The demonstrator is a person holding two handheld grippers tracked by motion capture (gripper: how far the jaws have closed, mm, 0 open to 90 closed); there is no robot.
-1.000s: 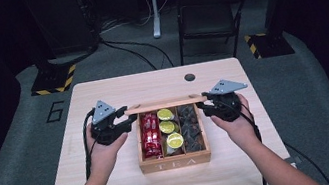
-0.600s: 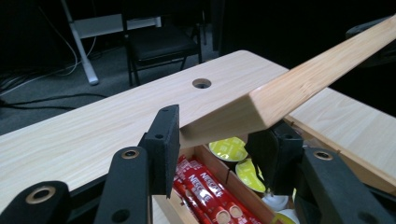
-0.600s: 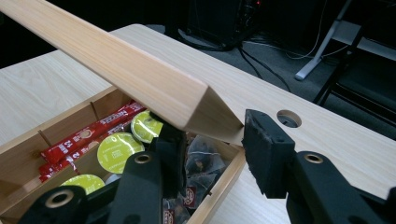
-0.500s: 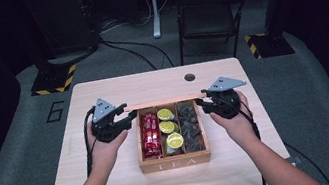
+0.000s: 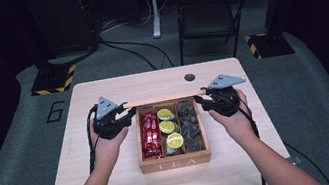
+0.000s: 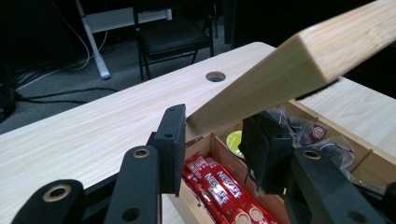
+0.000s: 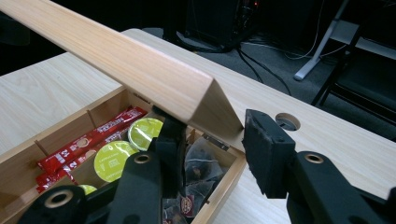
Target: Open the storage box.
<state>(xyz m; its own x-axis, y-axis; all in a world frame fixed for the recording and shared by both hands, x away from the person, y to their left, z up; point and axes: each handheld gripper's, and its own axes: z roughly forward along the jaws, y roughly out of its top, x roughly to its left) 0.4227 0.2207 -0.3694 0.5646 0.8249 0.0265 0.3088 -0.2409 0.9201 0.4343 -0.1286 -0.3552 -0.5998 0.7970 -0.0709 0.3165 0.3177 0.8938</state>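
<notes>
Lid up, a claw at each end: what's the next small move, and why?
Probably swing the lid gently down over the tea box, both hands together. The left claw has just been closing on one lid end, the right claw pinches the other, and the lid stands raised.

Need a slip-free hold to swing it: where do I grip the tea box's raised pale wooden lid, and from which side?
Pinch the pale wooden lid at its two short ends, coming in from the left and right of the wooden tea box. It stands raised along the back wall, a long thin slab, so those ends are free and narrow.
</notes>
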